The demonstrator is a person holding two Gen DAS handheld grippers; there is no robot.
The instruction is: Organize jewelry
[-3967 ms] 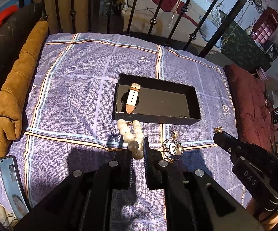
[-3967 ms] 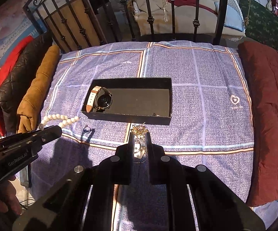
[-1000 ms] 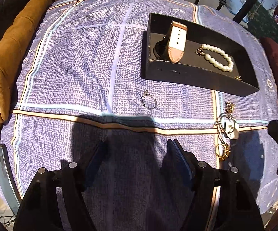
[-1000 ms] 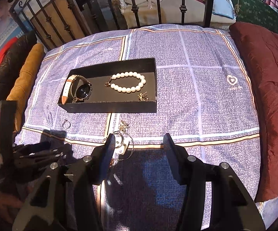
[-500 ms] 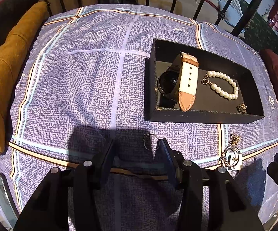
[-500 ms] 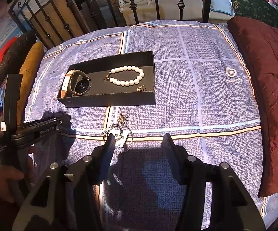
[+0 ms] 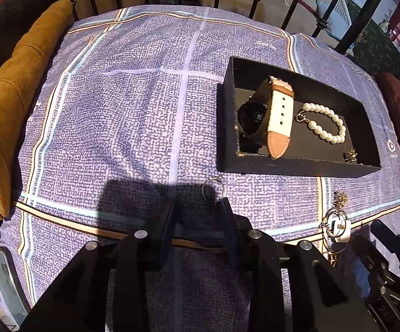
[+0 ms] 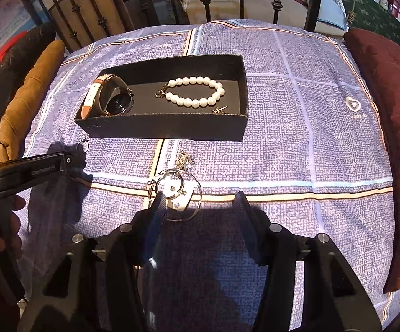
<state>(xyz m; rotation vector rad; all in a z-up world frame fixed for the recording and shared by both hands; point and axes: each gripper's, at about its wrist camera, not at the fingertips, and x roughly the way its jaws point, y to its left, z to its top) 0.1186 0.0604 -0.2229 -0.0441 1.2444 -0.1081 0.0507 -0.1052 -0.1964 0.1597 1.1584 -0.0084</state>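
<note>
A black tray point(image 7: 297, 166) point(image 8: 166, 131) on the purple bedspread holds a watch point(image 7: 277, 116) point(image 8: 111, 101), a pearl bracelet point(image 7: 323, 123) point(image 8: 197, 91) and a small gold piece point(image 7: 350, 155) point(image 8: 219, 109). My left gripper point(image 7: 198, 207) is open and low over the cloth; a thin ring point(image 7: 213, 191) point(image 8: 83, 146) lies just past its right fingertip. My right gripper point(image 8: 198, 202) is open; hoop earrings on a white card point(image 8: 176, 191) point(image 7: 337, 227) lie by its left fingertip. A gold charm point(image 8: 184, 160) point(image 7: 340, 197) lies beyond the hoops.
A brown cushion point(image 7: 9, 105) lies along the left edge, a dark red one point(image 8: 394, 127) along the right. Black iron bed rails point(image 8: 208, 2) stand at the far side. A phone point(image 7: 3, 279) lies at the near left corner.
My left gripper has moved forward and down to the thin ring. My right gripper has moved forward, so the hoop earrings now sit beside its left fingertip. Both stay open.
</note>
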